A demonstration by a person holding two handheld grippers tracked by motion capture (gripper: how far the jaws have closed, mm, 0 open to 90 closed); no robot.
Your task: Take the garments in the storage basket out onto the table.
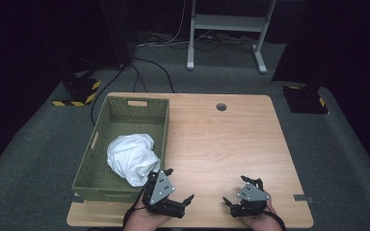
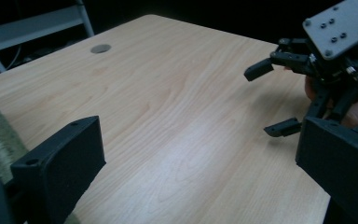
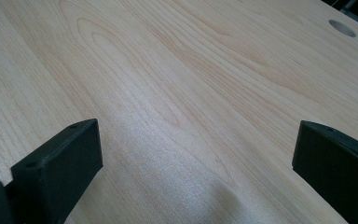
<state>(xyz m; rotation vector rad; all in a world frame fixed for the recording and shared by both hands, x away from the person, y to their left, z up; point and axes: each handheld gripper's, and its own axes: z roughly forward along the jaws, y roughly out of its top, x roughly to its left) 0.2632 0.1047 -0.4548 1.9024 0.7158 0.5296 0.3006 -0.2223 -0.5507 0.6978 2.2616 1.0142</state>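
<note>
A crumpled white cloth (image 1: 131, 158) lies bunched in the near half of a green woven basket (image 1: 107, 188) at the left of the wooden surface (image 1: 221, 149). The bundle is roughly as wide as it is long, stretched slightly from the basket's middle toward its near right corner, where a fold drapes close to the rim. The basket's long axis runs away from the person. The left claw (image 1: 177, 185) hovers at the near edge of the surface, just beside that corner and the cloth, its jaws spread wide and holding nothing. The right claw (image 1: 236, 191) sits over bare wood farther right, well apart from the basket, jaws likewise wide apart and empty. In the left gripper view, the right claw (image 2: 272, 100) stands open across the surface.
</note>
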